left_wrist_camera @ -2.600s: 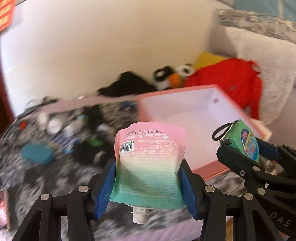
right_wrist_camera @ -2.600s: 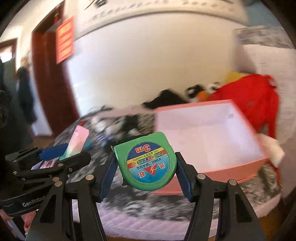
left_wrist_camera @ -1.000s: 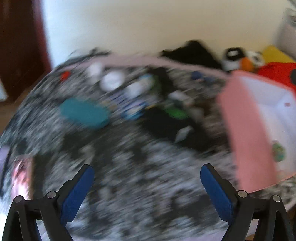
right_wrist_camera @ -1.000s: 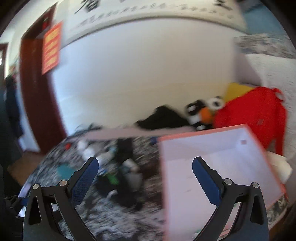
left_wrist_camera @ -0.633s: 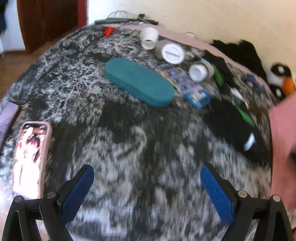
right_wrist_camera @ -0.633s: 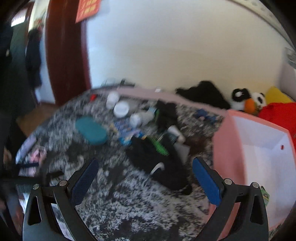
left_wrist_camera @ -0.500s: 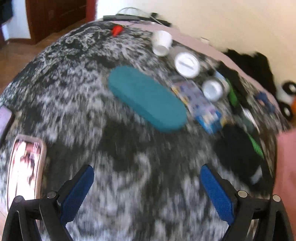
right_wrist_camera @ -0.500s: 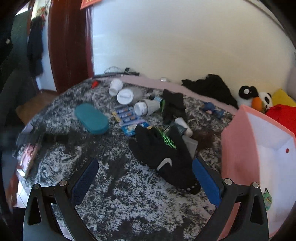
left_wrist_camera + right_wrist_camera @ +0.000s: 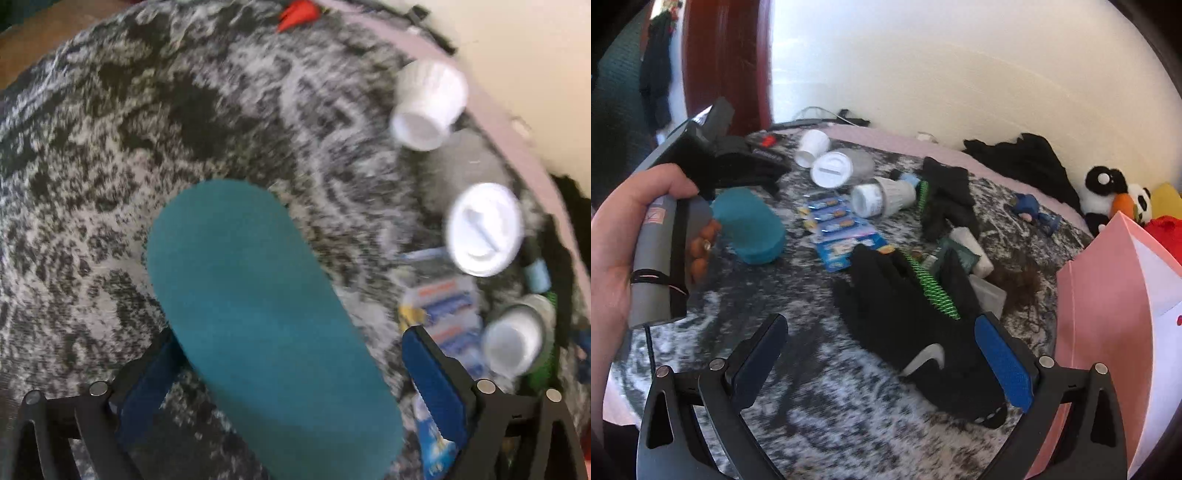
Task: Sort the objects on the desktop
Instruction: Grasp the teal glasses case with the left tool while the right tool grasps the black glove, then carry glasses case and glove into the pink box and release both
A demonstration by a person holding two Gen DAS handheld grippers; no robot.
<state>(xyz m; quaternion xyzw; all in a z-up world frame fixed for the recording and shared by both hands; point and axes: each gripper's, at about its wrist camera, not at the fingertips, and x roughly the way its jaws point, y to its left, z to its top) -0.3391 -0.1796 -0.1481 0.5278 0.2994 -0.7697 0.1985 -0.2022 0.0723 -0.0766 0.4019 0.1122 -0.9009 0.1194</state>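
In the left wrist view the left gripper (image 9: 284, 373) stands spread astride the teal case (image 9: 258, 314) on the speckled cover, apparently to pinch it, while in the right wrist view the right gripper (image 9: 882, 354) hangs spread and empty above the black glove (image 9: 916, 325), with the pink box (image 9: 1108, 332) waiting at the right.

The near end of the teal case (image 9: 266, 317) runs off the bottom edge between the spread pads of the left gripper (image 9: 291, 373), and it hides part of the left pad (image 9: 147, 380); whether either pad touches it cannot be told. Beyond the right pad, the blue battery packs (image 9: 443, 314) are smeared and their print is unreadable. In the right wrist view, the pink box (image 9: 1108, 332) beside the right gripper (image 9: 882, 358) is cut by the frame's right edge, and the black glove's (image 9: 908, 314) cuff passes behind the right pad.
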